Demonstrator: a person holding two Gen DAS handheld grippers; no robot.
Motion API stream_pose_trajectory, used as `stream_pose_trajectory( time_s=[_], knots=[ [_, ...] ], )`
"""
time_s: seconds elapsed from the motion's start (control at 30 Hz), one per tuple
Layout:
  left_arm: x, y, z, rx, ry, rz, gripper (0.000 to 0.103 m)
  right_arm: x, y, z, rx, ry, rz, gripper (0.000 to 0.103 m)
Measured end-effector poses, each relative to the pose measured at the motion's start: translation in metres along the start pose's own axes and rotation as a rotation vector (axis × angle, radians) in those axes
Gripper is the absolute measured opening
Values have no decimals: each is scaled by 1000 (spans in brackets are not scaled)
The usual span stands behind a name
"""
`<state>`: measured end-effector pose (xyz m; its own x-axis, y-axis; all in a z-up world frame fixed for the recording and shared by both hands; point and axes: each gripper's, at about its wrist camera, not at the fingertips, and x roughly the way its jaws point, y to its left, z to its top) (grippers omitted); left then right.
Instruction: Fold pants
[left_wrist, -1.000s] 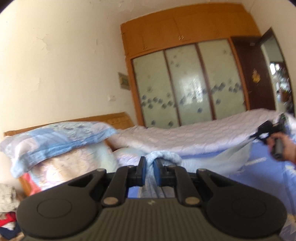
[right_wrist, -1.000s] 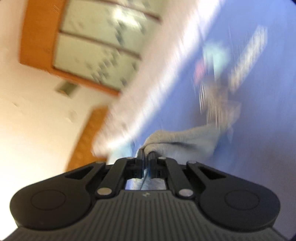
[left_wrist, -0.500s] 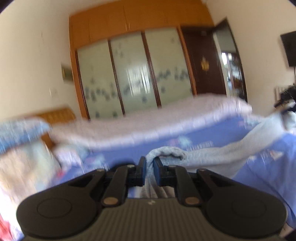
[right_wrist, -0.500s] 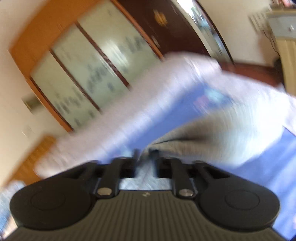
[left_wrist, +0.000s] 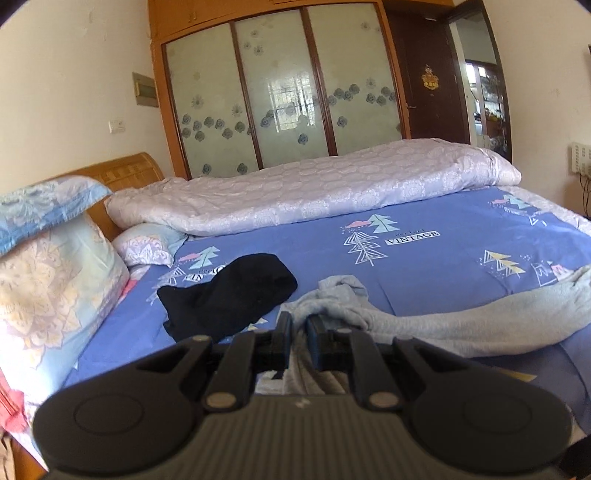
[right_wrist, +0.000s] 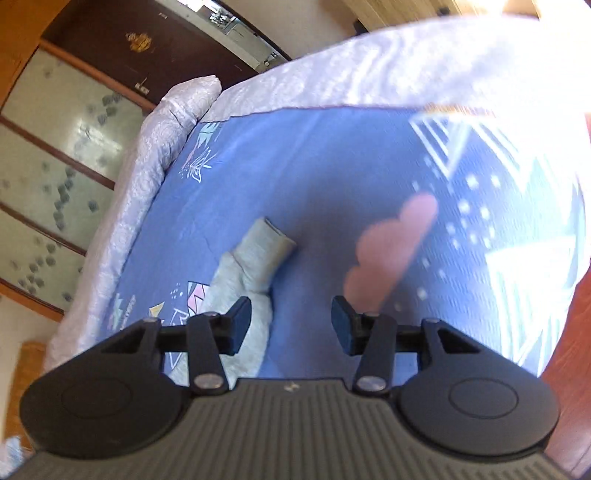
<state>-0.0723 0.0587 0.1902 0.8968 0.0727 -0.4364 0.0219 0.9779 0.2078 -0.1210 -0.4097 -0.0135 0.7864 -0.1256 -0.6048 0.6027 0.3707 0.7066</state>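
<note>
The grey pants (left_wrist: 461, 325) run off the frame's right edge

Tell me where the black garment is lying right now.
In the left wrist view, the crumpled black cloth garment lies on the blue tree-print bedsheet, left of the grey fabric pants and right of the stacked floral pillows.

Light grey pants (left_wrist: 461, 321), blue tree-print bed sheet (left_wrist: 424, 266), black garment (left_wrist: 229, 291), seemingly pale lilac floral quilt (left_wrist: 314, 192)
</note>
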Motion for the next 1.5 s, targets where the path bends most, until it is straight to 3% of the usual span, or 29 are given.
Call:
stream_pose_trajectory(
  time_s=[0.2, 0.27, 0.3, 0.43, 0.5, 0.57, 0.6, 0.63, 0.67, 0.7, 0.77, 0.8, 0.83, 0.9, 0.97, 1.07, 1.1, 1.17, 1.27, 1.37, 1.43, 1.5],
  knots=[
    [-6, -13, 1, 59, -16, 6, 10, 24, 43, 1, -60, 31, 31, 49],
    [-9, -17, -4, 86, -4, 5, 10, 41, 59, 4, -136, 41, -26, 7],
    [-9, -17, -8, 99, 4, 3, 10, 44, 64, 4, -165, 29, -63, 5],
    [-16, -22, -31, 142, 62, -40, 11, -1, 59, 27, -173, -175, -78, 5],
    [-15, -28, -49, 147, 114, -90, 13, -21, 49, 38, -180, -262, -146, 5],
    [-8, -38, -70, 159, 196, -162, 20, -34, 37, 45, -194, -303, -243, 8],
    [-4, -43, -79, 165, 239, -186, 34, -37, 31, 48, -190, -297, -287, 11],
    [-1, -47, -87, 172, 275, -212, 44, -39, 25, 50, -169, -289, -327, 25],
    [-1, -47, -93, 172, 291, -246, 44, -45, 18, 50, -138, -308, -362, 48],
    [-5, -44, -96, 162, 284, -278, 44, -55, 13, 48, -97, -360, -390, 53],
    [-16, -26, -93, 102, 224, -299, 48, -74, 8, 48, -23, -450, -400, 52],
    [-21, -11, -88, 44, 188, -290, 57, -82, 10, 48, 0, -483, -399, 50],
    [-22, 7, -85, -31, 158, -263, 64, -88, 17, 46, 12, -520, -388, 48],
    [-12, 44, -81, -200, 145, -197, 65, -90, 47, 38, -38, -537, -310, 46],
    [9, 76, -85, -359, 173, -132, 66, -75, 95, 27, -159, -445, -194, 46],
    [44, 90, -97, -450, 189, -83, 83, -27, 185, -13, -337, -169, 29, 47],
    [56, 89, -102, -465, 201, -90, 86, -6, 217, -34, -397, -54, 105, 48],
    [84, 86, -113, -502, 257, -118, 91, 39, 277, -84, -500, 163, 248, 59],
    [117, 79, -132, -522, 339, -114, 91, 104, 348, -169, -594, 377, 373, 68],
    [128, 77, -145, -542, 380, -110, 67, 180, 394, -243, -598, 555, 405, 71],
    [131, 80, -151, -583, 390, -130, 35, 226, 401, -276, -453, 656, 390, 71],
    [129, 84, -156, -609, 384, -133, 16, 267, 405, -306, -326, 741, 359, 71]
  ],
)
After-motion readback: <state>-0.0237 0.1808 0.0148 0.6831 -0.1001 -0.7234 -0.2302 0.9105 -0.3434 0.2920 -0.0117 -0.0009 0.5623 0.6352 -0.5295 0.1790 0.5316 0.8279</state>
